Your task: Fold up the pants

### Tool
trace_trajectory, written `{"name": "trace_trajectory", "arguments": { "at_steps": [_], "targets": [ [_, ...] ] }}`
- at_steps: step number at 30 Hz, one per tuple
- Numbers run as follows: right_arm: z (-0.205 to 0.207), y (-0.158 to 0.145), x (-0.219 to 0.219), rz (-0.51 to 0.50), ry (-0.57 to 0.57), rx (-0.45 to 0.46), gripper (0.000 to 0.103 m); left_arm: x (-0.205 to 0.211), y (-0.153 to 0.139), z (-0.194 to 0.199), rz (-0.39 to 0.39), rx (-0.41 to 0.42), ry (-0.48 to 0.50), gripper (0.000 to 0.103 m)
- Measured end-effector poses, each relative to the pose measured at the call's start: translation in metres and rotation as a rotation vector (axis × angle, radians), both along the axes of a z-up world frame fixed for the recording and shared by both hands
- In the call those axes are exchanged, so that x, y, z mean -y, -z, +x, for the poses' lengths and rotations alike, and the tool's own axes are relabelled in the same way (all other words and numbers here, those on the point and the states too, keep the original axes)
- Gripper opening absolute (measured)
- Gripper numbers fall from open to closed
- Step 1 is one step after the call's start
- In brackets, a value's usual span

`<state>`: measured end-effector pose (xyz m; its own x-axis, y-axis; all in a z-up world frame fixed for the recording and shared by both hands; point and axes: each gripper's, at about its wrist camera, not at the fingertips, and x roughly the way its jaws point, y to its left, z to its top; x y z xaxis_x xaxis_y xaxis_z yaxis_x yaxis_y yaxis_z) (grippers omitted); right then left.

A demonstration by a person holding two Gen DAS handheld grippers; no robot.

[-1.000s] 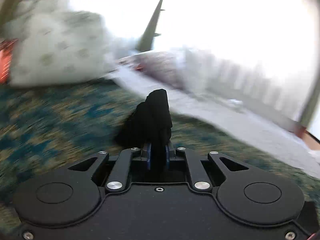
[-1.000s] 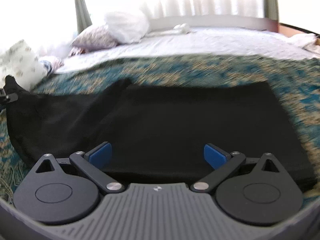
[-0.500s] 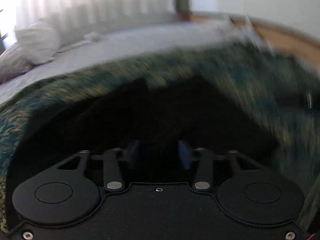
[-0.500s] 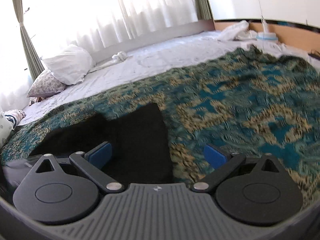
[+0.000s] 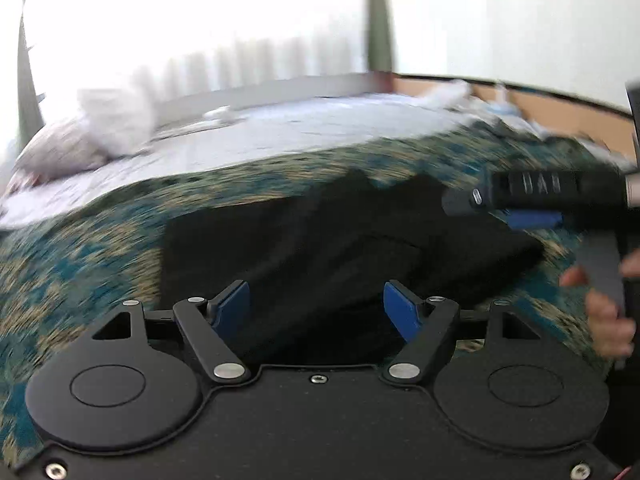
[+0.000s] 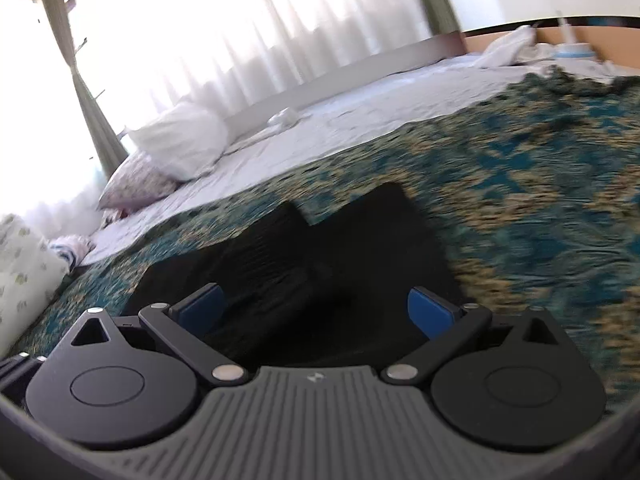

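Left gripper (image 5: 316, 312) has just been opening, empty, directly above the folded black pants (image 5: 340, 248) on the bedspread (image 5: 80, 260). Right gripper (image 6: 316, 314) stands open beside them. Their long axis apparently runs crosswise.

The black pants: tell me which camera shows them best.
The left wrist view. The black pants lie folded on the patterned blanket, nearly whole, though motion blurs them. The right wrist view shows the same pants lower and darker, partly behind its own claw.
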<state>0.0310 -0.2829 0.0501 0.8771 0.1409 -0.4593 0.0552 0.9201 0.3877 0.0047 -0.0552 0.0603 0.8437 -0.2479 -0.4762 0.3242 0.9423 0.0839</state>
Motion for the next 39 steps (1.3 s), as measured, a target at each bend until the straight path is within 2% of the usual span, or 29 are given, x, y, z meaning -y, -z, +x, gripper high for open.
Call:
{"name": "trace_trajectory", "arguments": {
  "at_steps": [2,5,8,10,11,13,15,16,18,19,24,27,30,35,39],
  "targets": [
    [0.016,0.005,-0.013,-0.015,-0.016,-0.026,0.103,-0.017,0.001,0.007,-0.025,-0.001,-0.073,0.073],
    [0.043,0.015,-0.030,-0.054,-0.001,-0.120,0.103,-0.040,0.012,0.020,-0.034,-0.023,-0.196,0.071],
    [0.061,0.025,-0.040,-0.074,0.012,-0.158,0.100,-0.053,0.039,0.036,-0.036,-0.117,-0.274,0.071],
    [0.065,0.026,-0.045,-0.081,-0.003,-0.143,0.092,-0.068,0.050,0.034,-0.146,-0.107,-0.280,0.071],
    [0.067,0.026,-0.047,-0.080,-0.010,-0.137,0.087,-0.075,0.050,0.034,-0.181,-0.117,-0.280,0.071],
    [0.069,0.026,-0.044,-0.057,-0.013,-0.126,0.061,-0.080,0.050,0.034,-0.200,-0.125,-0.279,0.071],
    [0.072,0.027,-0.037,0.005,0.000,-0.129,0.042,-0.081,0.050,0.031,-0.198,-0.114,-0.275,0.071],
    [0.072,0.027,-0.032,0.036,0.007,-0.126,0.035,-0.080,0.050,0.030,-0.195,-0.110,-0.272,0.071],
    [0.066,0.025,-0.025,0.071,0.019,-0.102,0.030,-0.073,0.047,0.030,-0.193,-0.105,-0.263,0.071],
    [0.061,0.023,-0.025,0.052,0.027,-0.087,0.028,-0.073,0.045,0.029,-0.195,-0.104,-0.257,0.071],
    [0.027,0.011,-0.030,-0.176,0.111,-0.001,0.027,-0.060,0.035,0.020,-0.221,-0.099,-0.218,0.071],
    [0.017,0.012,-0.019,-0.232,0.160,-0.001,0.027,-0.054,0.038,0.020,-0.194,-0.107,-0.207,0.071],
    [0.018,0.018,-0.006,-0.233,0.193,-0.033,0.028,-0.049,0.042,0.020,-0.178,-0.113,-0.195,0.071],
    [0.023,0.029,0.006,-0.173,0.209,-0.083,0.032,-0.046,0.042,0.019,-0.153,-0.111,-0.184,0.071],
    [0.025,0.031,0.009,-0.155,0.212,-0.089,0.033,-0.050,0.030,0.023,-0.175,-0.119,-0.176,0.071]
  ]
}}
